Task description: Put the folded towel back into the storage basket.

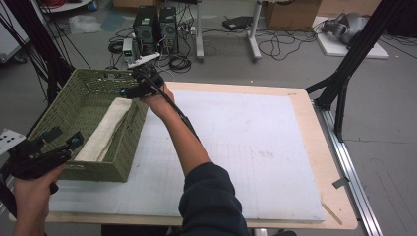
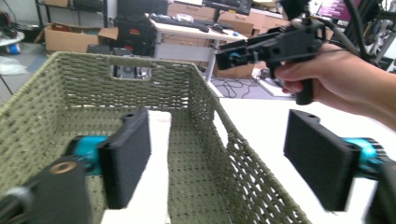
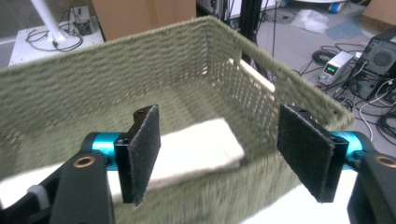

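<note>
Folded cream towel (image 1: 105, 129) already lies flat inside the green woven basket (image 1: 59, 108), along its right-hand wall, so we judge the placing step done or close to it. Basket sits at the far-left corner of the counter (image 1: 246, 147), on the white mat.

Right tool (image 1: 129, 91): hovering over the basket's far right corner, jaws spread wide, nothing between them. In the right gripper view the towel (image 3: 196, 149) lies below and beyond the open pads, apart from them, with the basket rim (image 3: 289, 88) running under the right-hand pad.

Left tool (image 1: 64, 139): at the basket's near end, jaws also wide apart and empty. In the left gripper view its jaws straddle the basket's right wall (image 2: 233, 140), one pad inside over the towel (image 2: 154, 177), the other outside over the mat. No contact that we can make out.

What looks left, in our judgement: either a hold on the basket wall to shift it, or simply pulling both tools clear.
</note>
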The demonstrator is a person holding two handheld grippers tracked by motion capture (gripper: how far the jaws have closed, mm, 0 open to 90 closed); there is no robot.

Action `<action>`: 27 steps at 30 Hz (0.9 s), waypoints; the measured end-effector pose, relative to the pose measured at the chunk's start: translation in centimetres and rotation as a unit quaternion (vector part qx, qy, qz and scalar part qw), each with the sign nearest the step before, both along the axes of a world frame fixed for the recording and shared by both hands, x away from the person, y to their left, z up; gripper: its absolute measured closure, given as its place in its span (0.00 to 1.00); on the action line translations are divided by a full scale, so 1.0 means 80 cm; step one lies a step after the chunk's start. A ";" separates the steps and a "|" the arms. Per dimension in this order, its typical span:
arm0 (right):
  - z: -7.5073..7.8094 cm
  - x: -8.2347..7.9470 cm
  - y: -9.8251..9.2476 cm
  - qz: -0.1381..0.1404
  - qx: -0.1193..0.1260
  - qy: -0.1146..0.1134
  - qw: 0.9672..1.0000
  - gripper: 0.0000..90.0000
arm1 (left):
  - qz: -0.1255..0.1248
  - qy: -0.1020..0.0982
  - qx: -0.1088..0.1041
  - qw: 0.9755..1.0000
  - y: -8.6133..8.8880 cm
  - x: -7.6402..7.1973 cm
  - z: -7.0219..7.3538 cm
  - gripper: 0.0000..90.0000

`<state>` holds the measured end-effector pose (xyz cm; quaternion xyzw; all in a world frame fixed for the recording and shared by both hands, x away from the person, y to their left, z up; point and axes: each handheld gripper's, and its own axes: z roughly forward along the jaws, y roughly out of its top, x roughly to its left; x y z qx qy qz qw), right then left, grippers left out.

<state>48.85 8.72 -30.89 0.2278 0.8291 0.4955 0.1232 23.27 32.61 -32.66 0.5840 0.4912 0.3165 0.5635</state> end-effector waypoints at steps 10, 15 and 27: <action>-0.007 -0.032 -0.066 0.000 0.008 0.001 1.000 0.26 | -0.044 -0.002 0.016 0.999 -0.021 0.006 -0.001 0.21; -0.005 -0.046 -0.101 -0.008 0.017 -0.007 1.000 0.25 | -0.057 -0.008 0.030 0.998 -0.034 0.010 -0.003 0.21; -0.009 -0.081 -0.189 -0.048 0.022 -0.027 0.998 0.25 | -0.089 -0.027 0.028 0.995 -0.054 0.020 -0.004 0.21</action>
